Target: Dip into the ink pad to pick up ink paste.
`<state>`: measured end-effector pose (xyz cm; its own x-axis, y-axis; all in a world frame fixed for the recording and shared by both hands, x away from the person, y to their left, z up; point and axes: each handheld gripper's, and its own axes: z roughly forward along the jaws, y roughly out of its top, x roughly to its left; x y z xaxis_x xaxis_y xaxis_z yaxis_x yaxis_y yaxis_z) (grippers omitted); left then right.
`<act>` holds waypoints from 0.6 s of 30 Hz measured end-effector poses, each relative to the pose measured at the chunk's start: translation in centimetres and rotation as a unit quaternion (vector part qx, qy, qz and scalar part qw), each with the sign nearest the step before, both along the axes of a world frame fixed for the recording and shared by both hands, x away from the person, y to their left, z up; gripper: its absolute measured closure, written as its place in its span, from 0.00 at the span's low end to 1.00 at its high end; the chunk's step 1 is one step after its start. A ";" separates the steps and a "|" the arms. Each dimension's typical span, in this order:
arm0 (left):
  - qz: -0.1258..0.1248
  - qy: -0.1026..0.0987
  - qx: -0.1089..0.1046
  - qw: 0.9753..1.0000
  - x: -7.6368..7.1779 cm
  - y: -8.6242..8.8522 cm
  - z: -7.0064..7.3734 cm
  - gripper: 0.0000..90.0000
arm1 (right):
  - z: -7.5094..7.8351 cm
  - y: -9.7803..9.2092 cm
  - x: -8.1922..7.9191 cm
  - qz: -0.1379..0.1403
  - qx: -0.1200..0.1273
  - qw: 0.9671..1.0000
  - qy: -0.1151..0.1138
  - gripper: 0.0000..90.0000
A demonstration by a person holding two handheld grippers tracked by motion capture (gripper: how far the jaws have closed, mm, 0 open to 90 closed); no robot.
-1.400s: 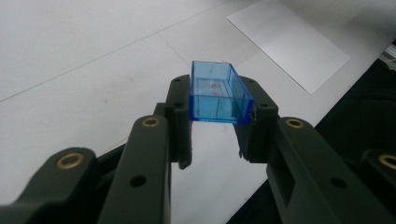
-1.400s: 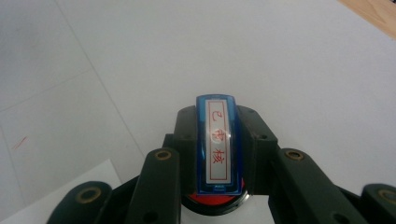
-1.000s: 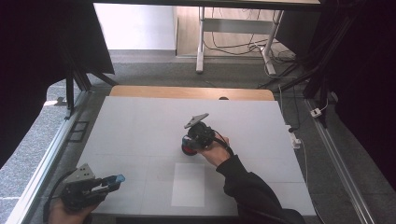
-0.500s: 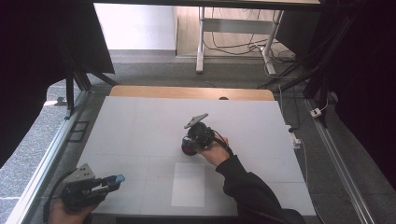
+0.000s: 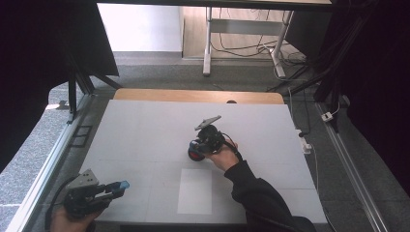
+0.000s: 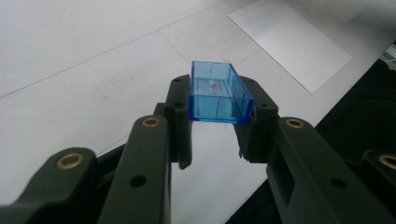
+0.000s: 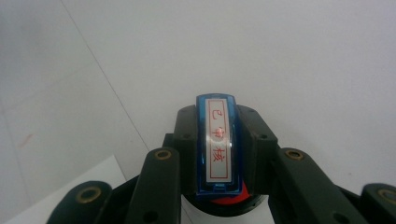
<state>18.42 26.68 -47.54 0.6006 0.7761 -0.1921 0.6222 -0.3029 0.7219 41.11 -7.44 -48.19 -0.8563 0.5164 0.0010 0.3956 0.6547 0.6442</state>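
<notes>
At six o'clock of the table (image 5: 145, 125), the left claw (image 6: 219, 121) clamps a light, slippery blue plastic cap (image 6: 218, 99) by its sidewalls; the right claw (image 7: 217, 154) pinches a rigid blue stamp (image 7: 216, 144) by its flanks.

Setting: a lab or recording workspace, not a home. A white table (image 5: 145, 130) with a bare wooden far edge is set between metal rails (image 5: 48, 159) on a grey carpeted floor (image 5: 159, 77). Black curtains (image 5: 43, 53) are hung at both sides. Loose cables (image 5: 241, 46) and a power strip (image 5: 303, 141) are seen on the floor, beside the white legs of a further desk (image 5: 208, 43).
</notes>
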 end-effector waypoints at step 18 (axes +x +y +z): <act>-0.002 0.000 -0.002 1.000 0.0 0.1 0.0 0.76 | -0.4 -0.9 0.6 -0.013 0.037 0.999 0.032 0.79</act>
